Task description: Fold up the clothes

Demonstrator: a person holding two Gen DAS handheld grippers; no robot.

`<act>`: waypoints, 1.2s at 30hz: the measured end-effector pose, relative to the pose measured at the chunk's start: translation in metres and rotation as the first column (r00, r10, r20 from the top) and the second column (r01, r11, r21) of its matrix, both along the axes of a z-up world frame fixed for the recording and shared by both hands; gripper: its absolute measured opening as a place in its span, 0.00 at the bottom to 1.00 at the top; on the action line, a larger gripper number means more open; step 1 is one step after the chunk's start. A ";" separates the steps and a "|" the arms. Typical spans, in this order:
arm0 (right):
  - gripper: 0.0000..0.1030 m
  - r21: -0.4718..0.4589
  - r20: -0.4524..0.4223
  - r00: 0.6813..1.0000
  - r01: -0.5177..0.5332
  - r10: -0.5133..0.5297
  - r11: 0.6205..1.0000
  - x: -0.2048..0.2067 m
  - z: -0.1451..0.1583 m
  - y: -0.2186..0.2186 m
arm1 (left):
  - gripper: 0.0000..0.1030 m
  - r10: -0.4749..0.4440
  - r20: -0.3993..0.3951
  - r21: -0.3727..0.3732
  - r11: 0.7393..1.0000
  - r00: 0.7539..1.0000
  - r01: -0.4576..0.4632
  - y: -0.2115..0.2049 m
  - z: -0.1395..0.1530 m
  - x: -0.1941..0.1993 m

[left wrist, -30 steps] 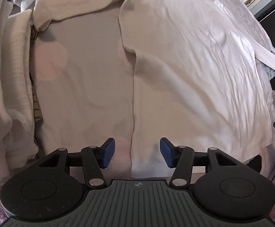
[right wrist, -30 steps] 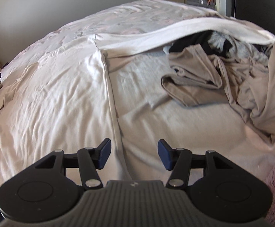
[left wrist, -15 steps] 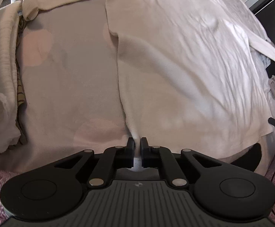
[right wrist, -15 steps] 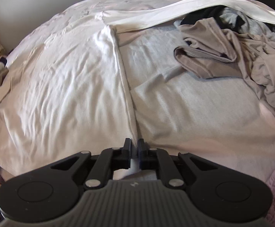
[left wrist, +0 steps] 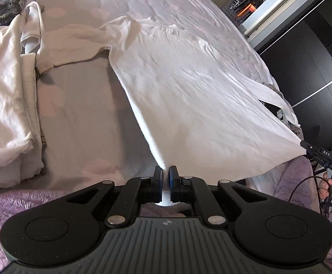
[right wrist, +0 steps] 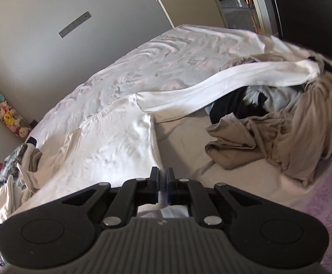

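While a big bed with a pale pinkish-grey sheet (left wrist: 79,105) fills most of both views, a grey wall (right wrist: 51,22) stands behind it and a dark doorway (left wrist: 314,57) is off to one side. A heap of tan and dark clothes (right wrist: 280,132) lies on the bed's right part, and folded white laundry (left wrist: 3,105) sits at the left edge. A long-sleeved white cotton shirt (left wrist: 188,96) is spread across the bed. The left gripper (left wrist: 165,178) is pinched tight on one bottom corner of the shirt. The right gripper (right wrist: 162,181) is pinched tight on the other bottom corner. The hem hangs lifted between them, above the sheet.
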State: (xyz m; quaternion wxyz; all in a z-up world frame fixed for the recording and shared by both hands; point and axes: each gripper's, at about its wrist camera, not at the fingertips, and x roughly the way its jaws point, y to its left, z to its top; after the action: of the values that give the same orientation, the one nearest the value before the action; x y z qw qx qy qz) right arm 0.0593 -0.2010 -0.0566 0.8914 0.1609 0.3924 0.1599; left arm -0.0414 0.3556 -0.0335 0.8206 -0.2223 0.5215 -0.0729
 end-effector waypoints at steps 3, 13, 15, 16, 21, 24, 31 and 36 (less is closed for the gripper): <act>0.07 -0.039 -0.035 0.999 -0.001 -0.001 0.999 -0.010 -0.009 -0.007 | 0.04 -0.026 -0.042 -0.004 1.000 0.999 0.026 -0.008 -0.011 -0.007; 0.07 -0.170 -0.216 0.976 -0.036 -0.002 0.985 -0.010 -0.092 0.004 | 0.04 -0.083 -0.204 0.050 0.994 0.975 0.095 -0.034 -0.069 -0.004; 0.07 -0.184 -0.225 0.974 -0.053 0.010 0.981 -0.010 -0.098 0.008 | 0.04 -0.087 -0.214 0.054 0.993 0.973 0.100 -0.036 -0.070 -0.001; 0.08 -0.189 -0.229 0.973 -0.061 0.016 0.980 -0.010 -0.101 0.009 | 0.05 -0.089 -0.219 0.056 0.993 0.972 0.104 -0.037 -0.070 0.001; 0.40 -0.228 -0.173 0.985 -0.048 0.008 0.972 -0.011 -0.090 0.012 | 0.20 -0.087 -0.193 0.023 0.995 0.977 0.093 -0.026 -0.064 0.002; 0.41 -0.252 -0.125 0.992 -0.030 -0.002 0.967 -0.011 -0.079 0.013 | 0.27 -0.052 -0.145 0.018 0.998 0.988 0.055 -0.013 -0.050 0.005; 0.42 -0.234 -0.020 1.000 -0.005 0.000 0.972 -0.001 -0.067 0.037 | 0.29 0.079 -0.016 0.160 0.984 0.997 -0.075 0.029 -0.017 0.039; 0.42 -0.226 0.006 1.000 -0.024 0.026 0.974 0.014 -0.069 0.068 | 0.29 0.151 0.061 0.289 0.943 0.987 -0.162 0.056 -0.015 0.079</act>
State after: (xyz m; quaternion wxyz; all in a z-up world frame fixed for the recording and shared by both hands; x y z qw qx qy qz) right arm 0.0730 -0.1335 -0.1256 0.9035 0.0531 0.4061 0.1263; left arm 0.0376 0.4117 -0.0487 0.8574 -0.1375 0.4914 0.0665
